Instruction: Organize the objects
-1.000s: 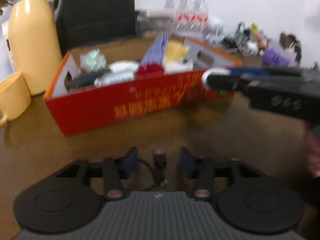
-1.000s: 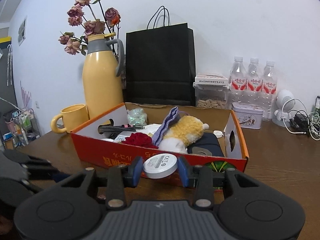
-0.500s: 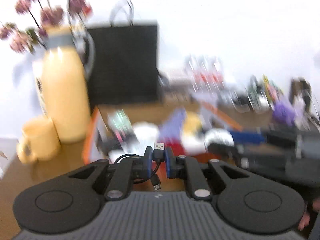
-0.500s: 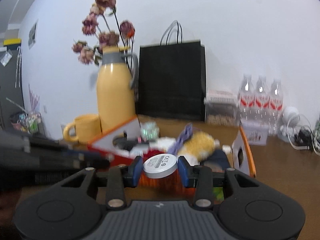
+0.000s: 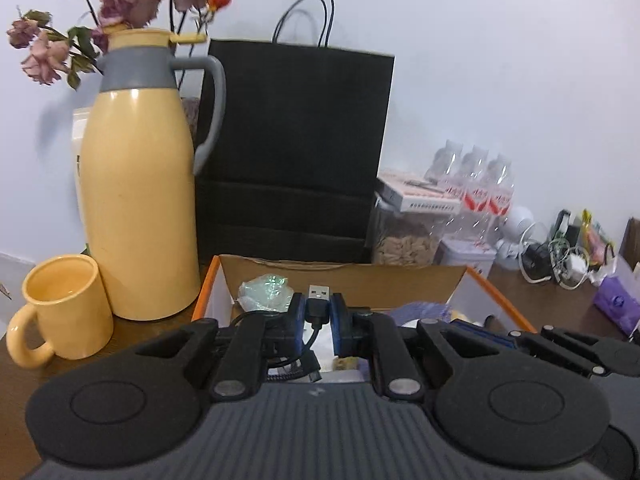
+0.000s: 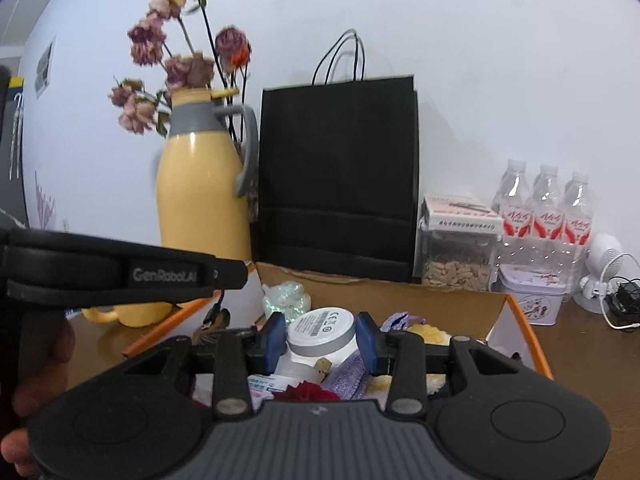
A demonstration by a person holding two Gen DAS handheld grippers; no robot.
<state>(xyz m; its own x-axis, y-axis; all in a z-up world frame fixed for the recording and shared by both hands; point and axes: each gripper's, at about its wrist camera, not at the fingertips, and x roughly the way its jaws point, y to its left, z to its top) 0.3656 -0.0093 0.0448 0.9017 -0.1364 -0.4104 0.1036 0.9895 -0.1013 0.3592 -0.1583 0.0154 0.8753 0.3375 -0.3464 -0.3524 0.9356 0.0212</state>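
Your left hand-held gripper clamped a USB cable, your right hand-held gripper gripped a round white puck, both over the cardboard box's left end. Box half full; both drops remained.

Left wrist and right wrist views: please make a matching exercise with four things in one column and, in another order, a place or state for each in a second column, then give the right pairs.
Things:
1. USB cable
2. white round device
3. yellow mug
4. black paper bag

Places or states:
A. stands behind the cardboard box, against the wall
B. held in the left gripper
C. stands beside the yellow jug, on the table
D. held in the right gripper, above the box

Pairs: 1-B, 2-D, 3-C, 4-A
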